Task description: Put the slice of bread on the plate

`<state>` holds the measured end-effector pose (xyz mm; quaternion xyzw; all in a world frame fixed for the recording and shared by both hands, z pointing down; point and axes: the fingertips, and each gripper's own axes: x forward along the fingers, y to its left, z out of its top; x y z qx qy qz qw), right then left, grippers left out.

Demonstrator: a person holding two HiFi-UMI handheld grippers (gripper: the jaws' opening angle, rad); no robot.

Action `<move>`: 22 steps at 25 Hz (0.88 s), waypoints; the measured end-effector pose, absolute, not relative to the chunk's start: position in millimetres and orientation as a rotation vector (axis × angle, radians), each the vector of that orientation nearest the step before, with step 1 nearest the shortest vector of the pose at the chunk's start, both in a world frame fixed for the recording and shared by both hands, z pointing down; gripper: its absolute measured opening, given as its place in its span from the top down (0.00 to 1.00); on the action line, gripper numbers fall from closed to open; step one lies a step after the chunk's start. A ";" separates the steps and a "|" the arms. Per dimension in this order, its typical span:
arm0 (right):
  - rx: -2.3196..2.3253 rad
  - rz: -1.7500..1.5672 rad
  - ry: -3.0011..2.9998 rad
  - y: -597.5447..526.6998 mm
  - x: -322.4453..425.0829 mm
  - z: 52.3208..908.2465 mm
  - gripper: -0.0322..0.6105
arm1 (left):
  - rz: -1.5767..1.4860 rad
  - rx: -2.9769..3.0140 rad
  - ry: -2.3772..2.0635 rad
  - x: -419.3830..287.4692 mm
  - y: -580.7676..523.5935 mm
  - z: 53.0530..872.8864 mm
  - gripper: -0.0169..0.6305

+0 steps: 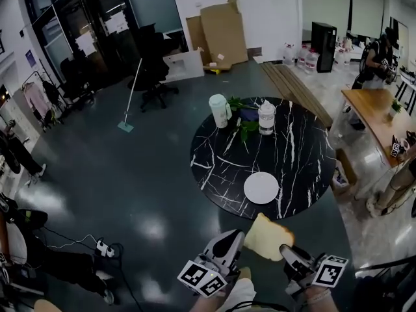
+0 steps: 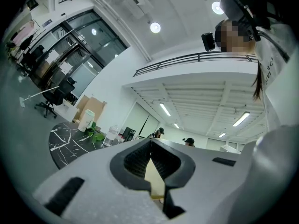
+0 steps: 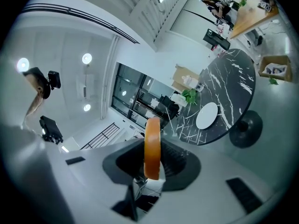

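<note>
A slice of bread (image 1: 268, 237) with a browned crust hangs in the air just short of the near edge of the round black marble table (image 1: 221, 168). My right gripper (image 1: 286, 249) is shut on it from below right; in the right gripper view the bread (image 3: 152, 148) stands edge-on between the pads. The white plate (image 1: 260, 188) lies bare on the near side of the table, a little beyond the bread, and shows in the right gripper view as the plate (image 3: 207, 115). My left gripper (image 1: 227, 240) is beside the bread on its left, jaws together and holding nothing.
At the far side of the table stand a pale tumbler (image 1: 220, 110), a lidded jar (image 1: 266, 117) and green leaves (image 1: 246, 127). A wooden desk (image 1: 374, 109) and a person (image 1: 377, 60) are at the right. An office chair (image 1: 155, 70) and a mop (image 1: 130, 96) stand behind.
</note>
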<state>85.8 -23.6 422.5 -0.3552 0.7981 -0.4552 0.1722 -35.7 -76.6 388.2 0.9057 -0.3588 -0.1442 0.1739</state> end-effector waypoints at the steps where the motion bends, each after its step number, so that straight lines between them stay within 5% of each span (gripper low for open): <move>1: -1.013 -1.297 2.261 -30.1 85.1 423.6 0.81 | -0.405 2.568 -1.010 -36.2 -82.4 389.2 0.96; 22: -1.126 -1.324 2.218 -125.1 91.4 423.3 0.81 | -0.392 2.539 -0.961 -37.1 -170.1 378.4 0.96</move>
